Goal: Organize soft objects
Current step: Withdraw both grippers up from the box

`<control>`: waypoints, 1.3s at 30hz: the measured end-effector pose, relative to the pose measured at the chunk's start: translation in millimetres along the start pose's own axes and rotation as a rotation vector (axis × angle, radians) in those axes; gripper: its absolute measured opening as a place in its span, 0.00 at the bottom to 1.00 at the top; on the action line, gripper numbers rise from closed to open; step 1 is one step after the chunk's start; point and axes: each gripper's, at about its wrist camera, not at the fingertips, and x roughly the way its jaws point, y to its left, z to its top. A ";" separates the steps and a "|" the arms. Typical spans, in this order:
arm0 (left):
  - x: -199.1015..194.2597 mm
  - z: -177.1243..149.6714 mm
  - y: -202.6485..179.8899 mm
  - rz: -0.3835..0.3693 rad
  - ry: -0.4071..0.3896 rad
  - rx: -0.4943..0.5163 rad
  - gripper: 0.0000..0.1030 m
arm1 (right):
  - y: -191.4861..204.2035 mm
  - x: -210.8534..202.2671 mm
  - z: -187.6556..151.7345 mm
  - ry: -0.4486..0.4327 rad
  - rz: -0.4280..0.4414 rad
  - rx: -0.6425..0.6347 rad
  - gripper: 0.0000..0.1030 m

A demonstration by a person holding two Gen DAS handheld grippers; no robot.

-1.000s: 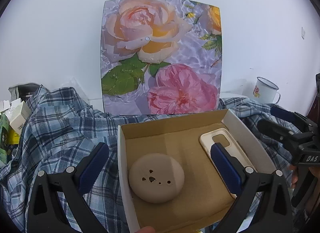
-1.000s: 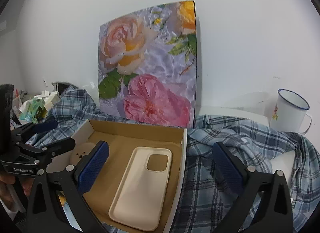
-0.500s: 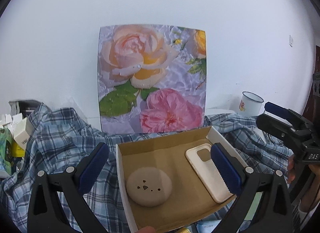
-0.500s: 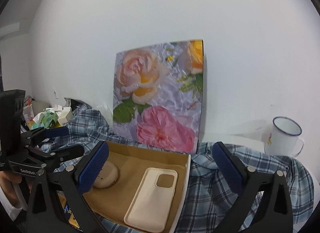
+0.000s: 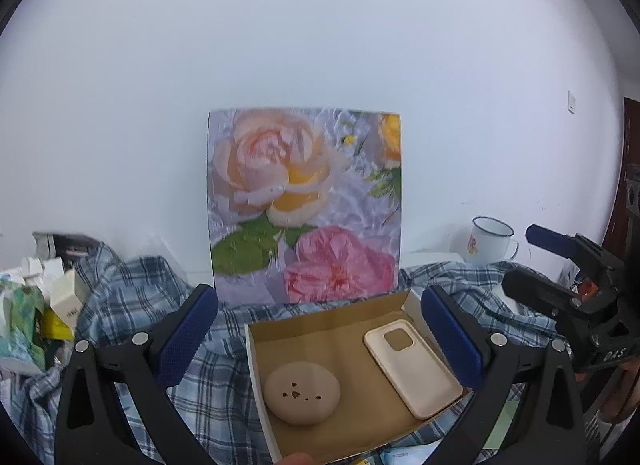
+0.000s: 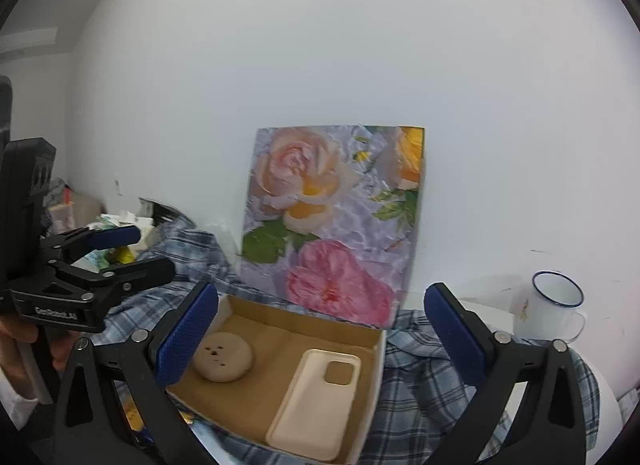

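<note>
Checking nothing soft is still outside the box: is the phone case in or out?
In. The phone case lies flat on the cardboard box floor, beside the round pad.

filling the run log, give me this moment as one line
left gripper: open, empty | right gripper: open, empty | open cardboard box: round beige pad, beige phone case inside

Rose-print board (image 5: 306,205) upright against the white wall, enamel mug (image 5: 490,241) beside it, right
</note>
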 end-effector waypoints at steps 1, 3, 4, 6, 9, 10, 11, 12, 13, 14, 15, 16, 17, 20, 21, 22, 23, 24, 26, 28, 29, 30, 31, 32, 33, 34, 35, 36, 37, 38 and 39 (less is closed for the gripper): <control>-3.5 2.0 -1.4 0.000 -0.006 0.003 1.00 | 1.0 -2.7 1.4 -0.004 0.011 0.003 1.00; -10.3 5.7 -4.3 -0.005 -0.013 0.005 1.00 | 3.4 -8.9 5.7 -0.008 0.013 0.004 1.00; -13.7 6.8 -5.7 -0.004 -0.017 0.006 1.00 | 4.4 -13.1 8.0 -0.015 0.010 0.001 1.00; -21.4 8.0 -10.1 -0.012 -0.022 0.017 1.00 | 6.9 -22.3 10.8 -0.023 0.004 -0.010 1.00; -33.5 3.6 -17.3 -0.030 -0.023 0.031 1.00 | 7.8 -39.0 14.0 -0.032 0.003 -0.015 1.00; -38.0 0.7 -19.7 -0.045 -0.017 0.037 1.00 | 7.6 -45.3 14.5 -0.034 0.007 -0.013 1.00; -41.6 -1.7 -21.5 -0.054 -0.014 0.042 1.00 | 7.4 -51.3 14.9 -0.036 0.011 -0.012 1.00; -46.7 -5.3 -23.2 -0.061 -0.011 0.051 1.00 | 7.1 -57.7 15.1 -0.036 0.015 -0.014 1.00; -50.8 -8.2 -24.7 -0.063 -0.009 0.057 1.00 | 7.5 -64.5 14.7 -0.036 0.017 -0.019 1.00; -54.7 -11.0 -25.0 -0.065 -0.006 0.062 1.00 | 7.7 -71.7 13.4 -0.034 0.019 -0.024 1.00; -58.8 -13.7 -24.6 -0.069 -0.003 0.065 1.00 | 8.1 -76.0 12.4 -0.032 0.021 -0.027 1.00; -63.2 -16.2 -23.5 -0.074 -0.003 0.064 1.00 | 7.9 -81.2 10.4 -0.030 0.024 -0.027 1.00; -67.0 -18.3 -21.8 -0.082 -0.003 0.061 1.00 | 7.5 -85.9 7.9 -0.027 0.031 -0.025 1.00; -73.5 -22.9 -16.6 -0.103 0.002 0.056 1.00 | 5.2 -94.7 -1.9 -0.008 0.063 -0.012 1.00; -74.4 -25.5 -14.8 -0.108 0.009 0.058 1.00 | 4.6 -96.3 -5.8 0.000 0.075 -0.006 1.00; -74.6 -27.9 -13.3 -0.111 0.017 0.059 1.00 | 4.3 -98.2 -10.5 0.009 0.087 0.000 1.00; -74.4 -30.8 -11.7 -0.115 0.025 0.059 1.00 | 4.6 -99.1 -14.9 0.019 0.097 0.003 1.00; -74.0 -34.4 -10.5 -0.119 0.034 0.060 1.00 | 5.0 -99.3 -19.9 0.030 0.106 0.004 1.00; -70.4 -41.8 -8.7 -0.116 0.055 0.060 1.00 | 6.4 -97.6 -28.4 0.049 0.123 0.002 1.00; -62.1 -52.6 -6.7 -0.116 0.086 0.055 1.00 | 8.4 -93.7 -39.0 0.066 0.139 -0.007 1.00; -58.5 -56.5 -6.1 -0.114 0.099 0.052 1.00 | 9.0 -90.2 -43.9 0.076 0.143 -0.010 1.00; -53.7 -62.8 -5.0 -0.110 0.117 0.050 1.00 | 9.4 -87.0 -49.2 0.089 0.150 -0.012 1.00; -50.1 -67.1 -4.3 -0.107 0.129 0.049 1.00 | 9.4 -83.3 -54.8 0.103 0.159 -0.010 1.00; -45.2 -73.3 -3.5 -0.103 0.148 0.048 1.00 | 8.9 -79.0 -60.0 0.117 0.168 -0.006 1.00; -40.2 -78.7 -2.6 -0.104 0.167 0.047 1.00 | 8.5 -74.7 -64.8 0.128 0.176 -0.001 1.00; -36.7 -83.2 -2.2 -0.105 0.184 0.046 1.00 | 7.7 -70.3 -70.8 0.141 0.183 0.004 1.00; -32.2 -89.1 -1.5 -0.107 0.210 0.047 1.00 | 7.6 -66.9 -75.0 0.150 0.185 0.006 1.00; -28.9 -93.5 -1.4 -0.107 0.230 0.049 1.00 | 7.7 -63.7 -79.3 0.160 0.185 0.007 1.00; -24.8 -97.8 -1.6 -0.104 0.251 0.050 1.00 | 7.1 -59.9 -83.9 0.175 0.185 0.009 1.00; -19.8 -103.4 -1.6 -0.100 0.278 0.049 1.00 | 6.2 -57.2 -86.8 0.187 0.187 0.015 1.00; -16.1 -106.7 -1.8 -0.103 0.298 0.047 1.00 | 5.0 -55.2 -89.4 0.199 0.193 0.023 1.00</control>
